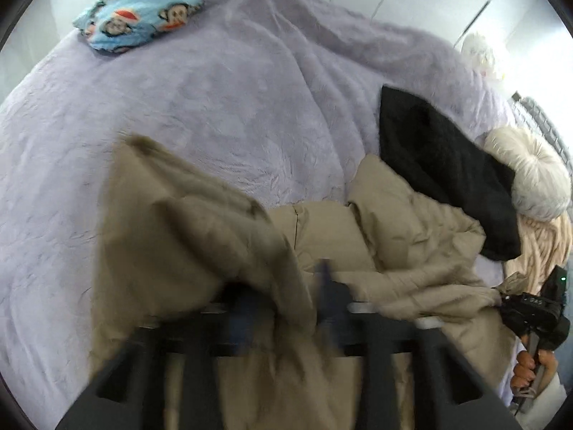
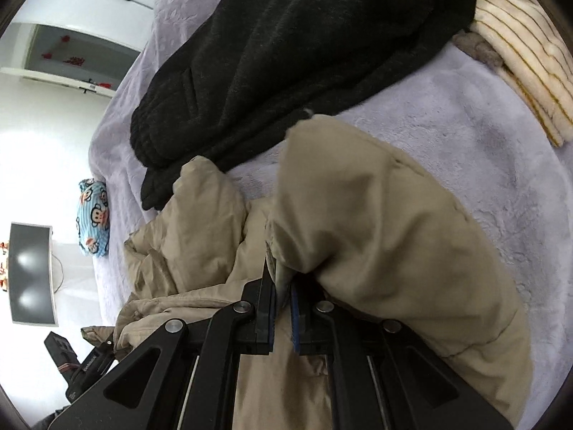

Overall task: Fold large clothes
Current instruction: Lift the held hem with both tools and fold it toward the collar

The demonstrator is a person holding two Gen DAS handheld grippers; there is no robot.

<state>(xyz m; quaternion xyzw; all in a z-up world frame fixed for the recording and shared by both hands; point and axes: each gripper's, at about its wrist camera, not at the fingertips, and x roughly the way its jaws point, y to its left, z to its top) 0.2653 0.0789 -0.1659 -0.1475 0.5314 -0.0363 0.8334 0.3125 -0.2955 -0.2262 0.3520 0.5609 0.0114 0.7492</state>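
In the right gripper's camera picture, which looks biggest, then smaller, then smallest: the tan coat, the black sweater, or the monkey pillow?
1. Tan coat, though it is nearest the camera, so it and the sweater are hard to rank.
2. Black sweater.
3. Monkey pillow, clearly smallest.

Coat (image 1: 394, 222) lay on the blanket (image 1: 215, 107); sweater (image 1: 440, 165) beside it at right; small pillow (image 1: 139, 10) at far left corner.
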